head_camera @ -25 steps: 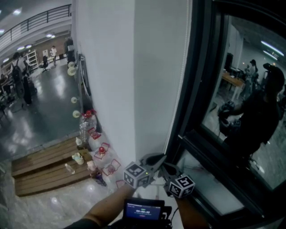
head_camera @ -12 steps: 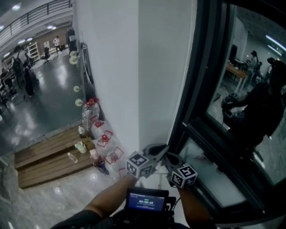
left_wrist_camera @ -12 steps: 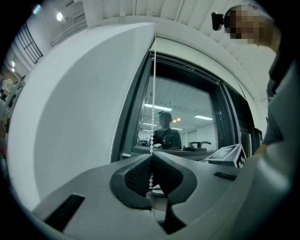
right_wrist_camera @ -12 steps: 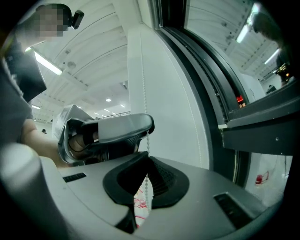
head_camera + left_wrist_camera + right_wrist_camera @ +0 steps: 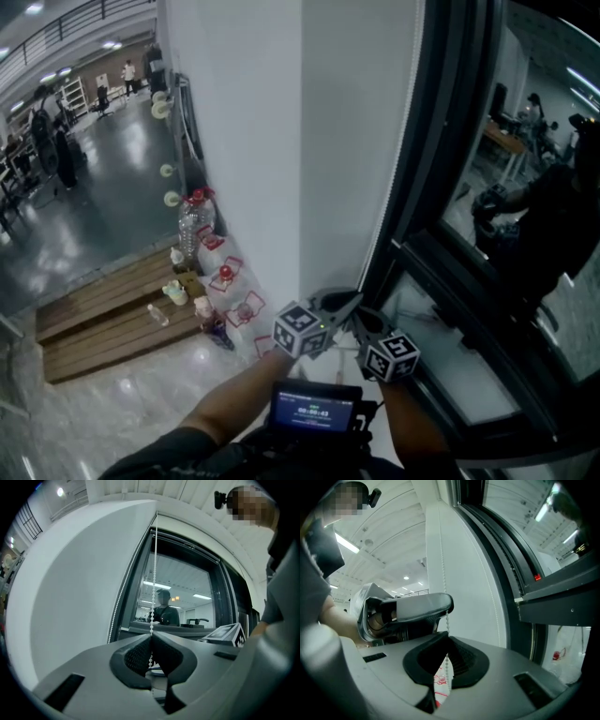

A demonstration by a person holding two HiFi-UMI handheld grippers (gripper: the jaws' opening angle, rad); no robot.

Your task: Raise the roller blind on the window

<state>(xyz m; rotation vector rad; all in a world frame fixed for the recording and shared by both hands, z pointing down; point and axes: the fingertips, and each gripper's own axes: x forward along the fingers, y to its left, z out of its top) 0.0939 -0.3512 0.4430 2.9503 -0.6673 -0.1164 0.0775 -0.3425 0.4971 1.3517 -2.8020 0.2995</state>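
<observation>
Finding: both tongs are clenched on the bead chain of the blind. My left tongs pinch the chain at their tips, and the chain rises straight from them along the left side of the window frame. My right tongs grip the same strand just below the left pair, and the loose chain hangs down through the gap behind their tips. In the head view both pairs sit low, close together, near the bottom corner of the window, beside the white wall.

Location of the blind: no fabric shows across the glass in the left gripper view. I judge the roll sits above, but I cannot make it out.

Step in hand: I judge this a hand-over-hand pull on the chain, with both grips set and the hands at the bottom of their reach.

Next move calls for one pair to let go and take hold higher on the same strand while the other holds tension, followed by a straight downward pull in line with the chain.

Risk: the beads are small and could slip from a tip-only pinch.
</observation>
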